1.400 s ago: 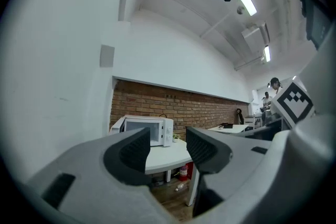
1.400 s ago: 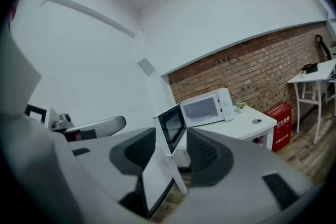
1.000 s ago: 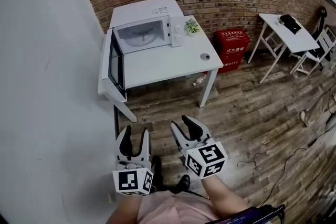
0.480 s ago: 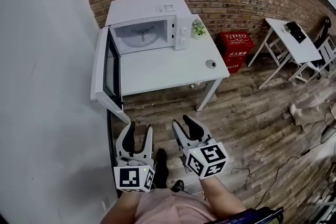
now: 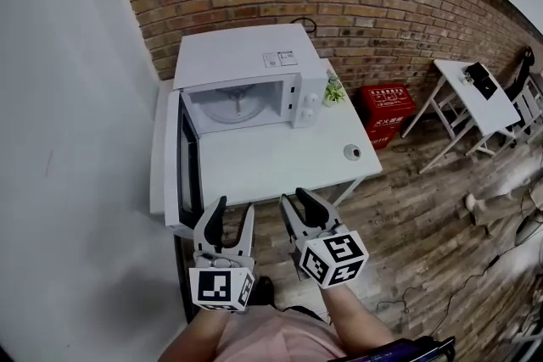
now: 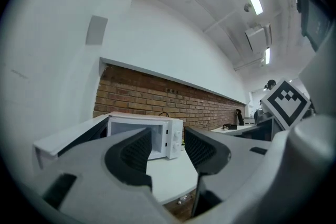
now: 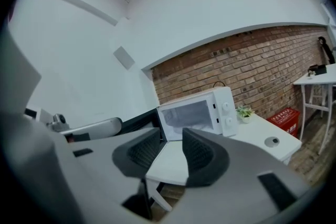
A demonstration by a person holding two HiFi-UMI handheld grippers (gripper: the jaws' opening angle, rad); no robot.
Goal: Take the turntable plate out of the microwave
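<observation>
A white microwave (image 5: pixel 246 64) stands at the back left of a white table (image 5: pixel 280 165). Its door (image 5: pixel 181 169) hangs wide open to the left. The round glass turntable plate (image 5: pixel 236 105) lies inside the cavity. My left gripper (image 5: pixel 234 208) and right gripper (image 5: pixel 294 197) hover side by side at the table's near edge, well short of the microwave. Both point level at it. In the left gripper view the left gripper (image 6: pixel 167 139) is open and empty. The right gripper (image 7: pixel 170 136) has its jaws closing with nothing between them, and the microwave (image 7: pixel 197 110) shows beyond.
A small potted plant (image 5: pixel 333 89) stands right of the microwave and a small round object (image 5: pixel 351 152) lies near the table's right edge. A red box (image 5: pixel 389 106) sits against the brick wall. A white folding table (image 5: pixel 475 85) is at the far right. A white wall runs along the left.
Both grippers have come forward together from over the wooden floor to the table's near edge. The microwave now looks closer. The right jaws have narrowed a little.
</observation>
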